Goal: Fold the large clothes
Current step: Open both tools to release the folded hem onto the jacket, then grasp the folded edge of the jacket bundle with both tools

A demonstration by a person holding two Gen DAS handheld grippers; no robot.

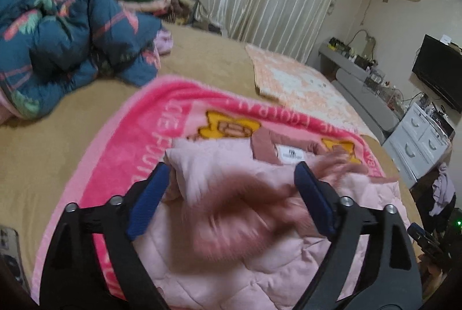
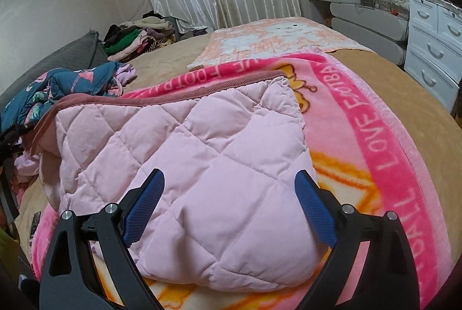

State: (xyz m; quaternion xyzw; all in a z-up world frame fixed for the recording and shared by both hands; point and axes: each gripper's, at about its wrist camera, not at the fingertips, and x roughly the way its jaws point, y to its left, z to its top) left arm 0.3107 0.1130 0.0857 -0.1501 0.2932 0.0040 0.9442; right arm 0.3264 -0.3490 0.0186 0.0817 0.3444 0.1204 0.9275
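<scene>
A pale pink quilted jacket (image 2: 202,142) with a dusty-rose ribbed trim lies folded on a bright pink blanket (image 2: 361,119) on the bed. My right gripper (image 2: 229,180) is open, its blue pads straddling the jacket's near edge just above it. In the left wrist view the same jacket (image 1: 231,261) shows its white neck label (image 1: 291,154); a rose-coloured part between the pads is blurred by motion. My left gripper (image 1: 231,174) is open over the jacket and holds nothing.
A dark blue flowered quilt (image 1: 66,44) is heaped at the bed's left. A peach-and-white mat (image 1: 300,85) lies further back. Piled clothes (image 2: 135,41) sit near the curtain. White drawers (image 2: 436,50) and a grey shelf stand to the right of the bed.
</scene>
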